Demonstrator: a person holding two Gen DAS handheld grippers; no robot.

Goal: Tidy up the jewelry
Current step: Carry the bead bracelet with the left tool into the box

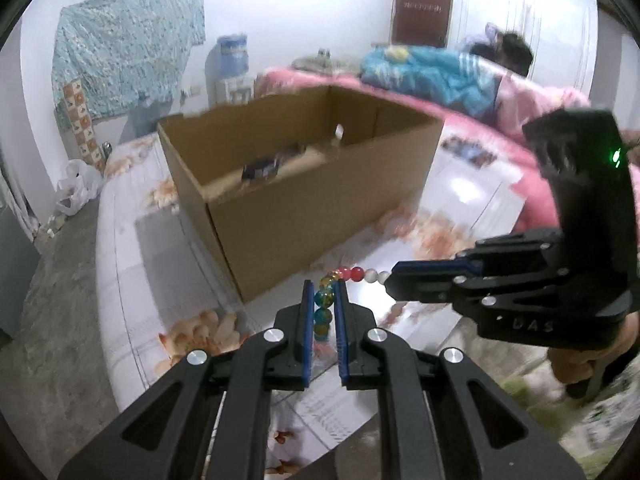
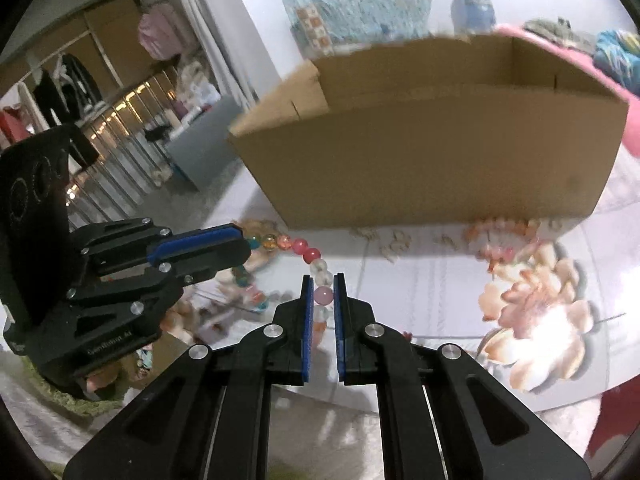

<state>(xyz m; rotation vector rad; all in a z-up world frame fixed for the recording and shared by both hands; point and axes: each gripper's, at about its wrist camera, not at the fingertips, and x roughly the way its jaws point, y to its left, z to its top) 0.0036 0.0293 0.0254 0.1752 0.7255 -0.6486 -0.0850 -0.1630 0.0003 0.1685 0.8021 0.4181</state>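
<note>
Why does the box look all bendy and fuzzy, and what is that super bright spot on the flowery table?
Left wrist view: the fisheye lens bows the cardboard box and rounds the room; the bed behind is smeared. Right wrist view: the box's edges blur, and glare whitens a patch of the flowery tablecloth. In both views the bead bracelet near the fingers looks sharper.
</note>
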